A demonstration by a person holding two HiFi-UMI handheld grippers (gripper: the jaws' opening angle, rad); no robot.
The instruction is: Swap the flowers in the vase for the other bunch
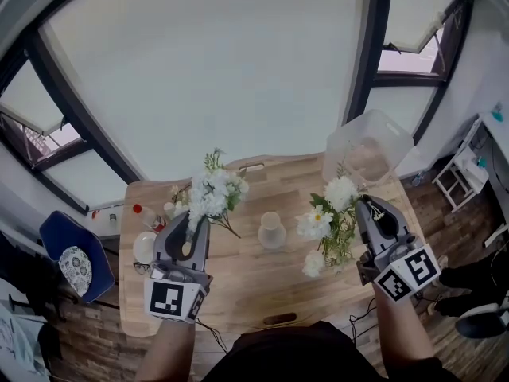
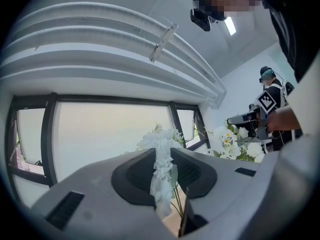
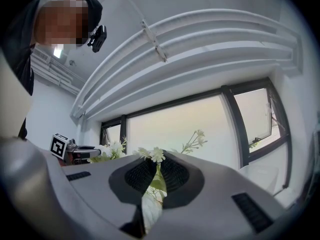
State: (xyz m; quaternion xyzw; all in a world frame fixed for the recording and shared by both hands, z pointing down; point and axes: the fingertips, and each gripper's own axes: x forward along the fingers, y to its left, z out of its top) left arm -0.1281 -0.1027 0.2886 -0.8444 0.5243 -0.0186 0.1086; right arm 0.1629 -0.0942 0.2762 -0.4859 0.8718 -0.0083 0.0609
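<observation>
Left claw (image 1: 194, 223) is clamping fluffy white flowers (image 1: 208, 196), right claw (image 1: 363, 207) is clamping white-and-green daisies (image 1: 328, 217), both keeping clear of the empty pale vase (image 1: 272, 231).

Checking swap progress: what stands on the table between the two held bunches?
The empty vase, alone, between left bunch and right bunch; seen in head view.

The left gripper (image 1: 193, 228) and right gripper (image 1: 363, 205) are grey and black, and their cubes (image 1: 171, 299) show black squares on white. The left holds an all-white bunch (image 1: 208, 193); the right's leafy bunch (image 1: 330, 217) is white, yellow-centred and green. Between the grippers, a pale cream vase (image 1: 272, 231) stands on a light wooden table (image 1: 238, 301).
</observation>
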